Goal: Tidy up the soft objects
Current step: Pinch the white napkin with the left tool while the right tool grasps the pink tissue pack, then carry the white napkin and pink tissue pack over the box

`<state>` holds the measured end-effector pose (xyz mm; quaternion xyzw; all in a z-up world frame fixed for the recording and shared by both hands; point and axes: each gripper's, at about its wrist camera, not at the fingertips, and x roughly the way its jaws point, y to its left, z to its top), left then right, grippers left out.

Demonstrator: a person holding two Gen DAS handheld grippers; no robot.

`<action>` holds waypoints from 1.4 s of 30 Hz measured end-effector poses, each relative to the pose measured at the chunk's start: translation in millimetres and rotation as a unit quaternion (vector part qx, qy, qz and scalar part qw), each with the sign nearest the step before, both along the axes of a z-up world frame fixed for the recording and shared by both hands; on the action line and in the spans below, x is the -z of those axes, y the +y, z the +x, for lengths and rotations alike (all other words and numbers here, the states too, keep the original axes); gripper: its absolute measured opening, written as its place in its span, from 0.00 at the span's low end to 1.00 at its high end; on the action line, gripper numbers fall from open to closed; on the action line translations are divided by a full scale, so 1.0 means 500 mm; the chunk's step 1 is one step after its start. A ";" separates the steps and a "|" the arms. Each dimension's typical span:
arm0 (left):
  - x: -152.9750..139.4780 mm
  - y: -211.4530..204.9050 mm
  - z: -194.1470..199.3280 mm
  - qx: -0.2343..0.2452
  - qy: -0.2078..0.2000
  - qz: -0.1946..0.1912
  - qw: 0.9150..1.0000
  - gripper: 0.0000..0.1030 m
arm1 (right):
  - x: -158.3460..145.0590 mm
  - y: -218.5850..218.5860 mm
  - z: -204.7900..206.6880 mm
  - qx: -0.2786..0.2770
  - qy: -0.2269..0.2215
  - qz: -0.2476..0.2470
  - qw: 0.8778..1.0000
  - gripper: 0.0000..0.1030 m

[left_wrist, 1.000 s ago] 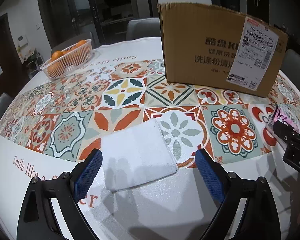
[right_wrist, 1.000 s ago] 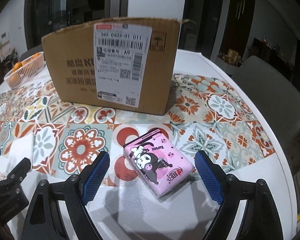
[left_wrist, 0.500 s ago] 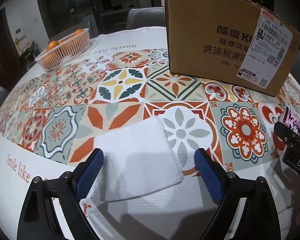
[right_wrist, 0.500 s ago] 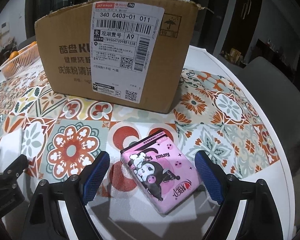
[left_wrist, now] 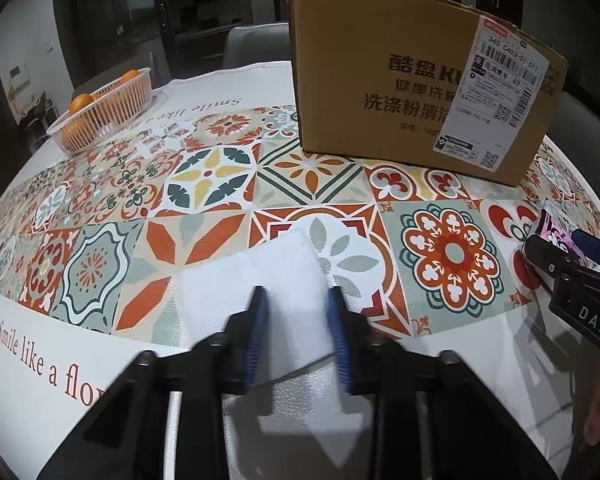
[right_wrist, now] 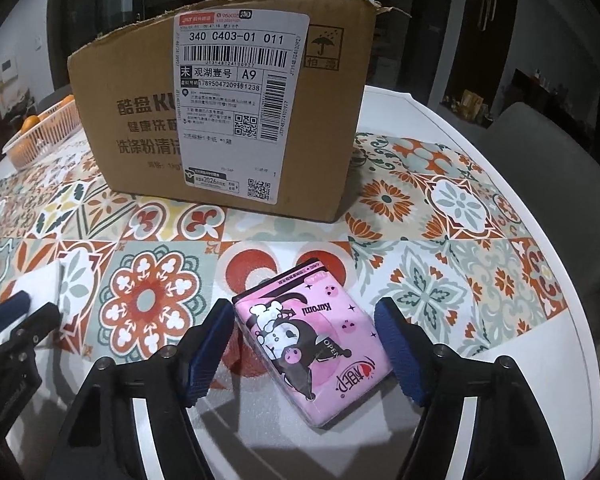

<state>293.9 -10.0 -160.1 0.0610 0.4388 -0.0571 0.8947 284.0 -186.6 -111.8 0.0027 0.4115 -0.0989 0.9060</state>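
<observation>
A folded white cloth lies on the patterned tablecloth. My left gripper has closed in on it, its blue pads pinching the cloth's near part. A pink Kuromi tissue pack lies on the table between the open fingers of my right gripper, the left pad close to its side, the right pad apart from it. The pack also shows at the right edge of the left wrist view. A brown cardboard box stands upright behind both objects.
A white basket of oranges sits at the far left of the round table. Grey chairs stand behind the table and to its right. The table edge curves close on the right.
My left gripper's fingers have closed from wide open onto the white cloth. My right gripper has moved forward around the tissue pack and its fingers have narrowed a little.
</observation>
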 end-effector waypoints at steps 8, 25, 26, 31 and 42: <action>-0.005 0.000 -0.016 0.012 -0.004 -0.010 1.000 0.08 | -0.009 0.010 -0.028 -0.015 -0.010 0.020 1.000 0.67; -0.097 0.002 -0.082 0.027 -0.038 -0.054 0.997 0.08 | -0.064 0.018 -0.088 -0.029 -0.042 0.053 0.997 0.64; -0.104 0.001 -0.087 0.028 -0.041 -0.056 0.997 0.08 | -0.068 0.018 -0.092 -0.030 -0.044 0.054 0.997 0.64; -0.138 -0.001 -0.109 0.031 -0.057 -0.066 0.996 0.08 | -0.098 0.016 -0.118 -0.032 -0.066 0.056 0.996 0.64; -0.209 -0.007 -0.141 0.044 -0.100 -0.077 0.991 0.08 | -0.171 0.012 -0.164 -0.029 -0.125 0.054 0.990 0.64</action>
